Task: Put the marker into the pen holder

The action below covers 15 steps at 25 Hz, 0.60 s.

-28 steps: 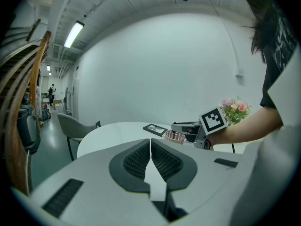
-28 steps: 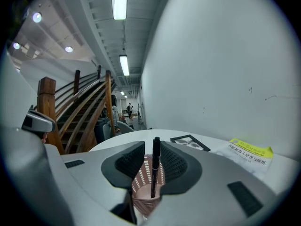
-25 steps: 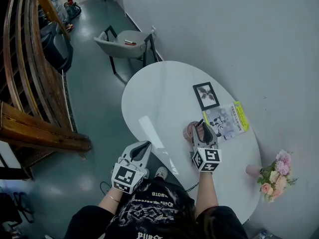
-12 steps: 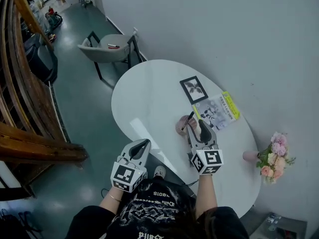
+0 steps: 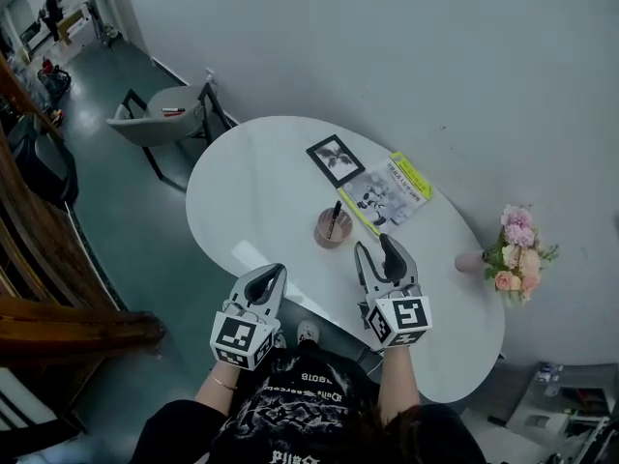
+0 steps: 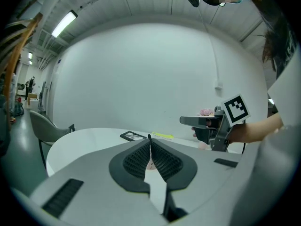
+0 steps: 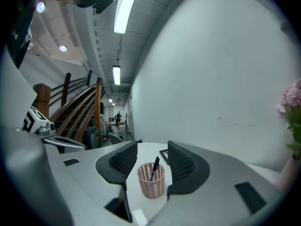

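Pink mesh pen holder (image 5: 332,230) upright on table (image 5: 261,182), black marker (image 5: 335,214) leaning inside. Near holder, right gripper (image 5: 373,247) jaws just opened wide, empty; left gripper (image 5: 274,273) clenched, empty. Risk: stray swing tipping light holder, spilling marker.

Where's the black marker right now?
Head view: the black marker stands tilted inside the pink mesh pen holder near the middle of the white oval table, just left of the yellow-edged booklet and beyond the open right gripper.

Framed picture (image 5: 335,159), booklet (image 5: 387,193) and flowers (image 5: 515,254) on table (image 5: 251,182).
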Each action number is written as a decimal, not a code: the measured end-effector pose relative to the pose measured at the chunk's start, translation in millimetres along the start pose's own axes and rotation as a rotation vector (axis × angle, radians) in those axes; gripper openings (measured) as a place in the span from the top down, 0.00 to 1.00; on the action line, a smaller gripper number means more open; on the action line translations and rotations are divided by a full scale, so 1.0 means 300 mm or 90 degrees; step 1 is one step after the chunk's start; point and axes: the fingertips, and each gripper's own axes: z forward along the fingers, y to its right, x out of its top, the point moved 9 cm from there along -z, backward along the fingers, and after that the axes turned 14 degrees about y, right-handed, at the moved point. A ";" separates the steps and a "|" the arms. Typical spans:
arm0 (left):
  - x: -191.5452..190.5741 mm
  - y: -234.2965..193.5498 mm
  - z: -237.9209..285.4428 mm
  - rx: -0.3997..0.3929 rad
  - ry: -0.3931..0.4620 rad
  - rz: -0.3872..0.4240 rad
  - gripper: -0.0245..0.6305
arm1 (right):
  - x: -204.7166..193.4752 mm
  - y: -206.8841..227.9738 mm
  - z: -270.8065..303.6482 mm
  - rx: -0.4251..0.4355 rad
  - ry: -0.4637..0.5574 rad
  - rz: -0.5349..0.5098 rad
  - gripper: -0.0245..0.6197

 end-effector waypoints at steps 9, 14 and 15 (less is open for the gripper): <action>-0.006 0.037 0.002 -0.038 0.009 -0.012 0.92 | 0.001 0.014 -0.195 -0.087 -0.008 -0.007 0.64; -0.018 0.057 -0.016 -0.051 0.008 -0.012 0.92 | -0.016 0.008 -0.287 -0.117 -0.020 -0.009 0.68; -0.020 0.058 -0.020 -0.051 0.007 -0.013 0.92 | -0.020 0.006 -0.302 -0.123 -0.023 -0.011 0.71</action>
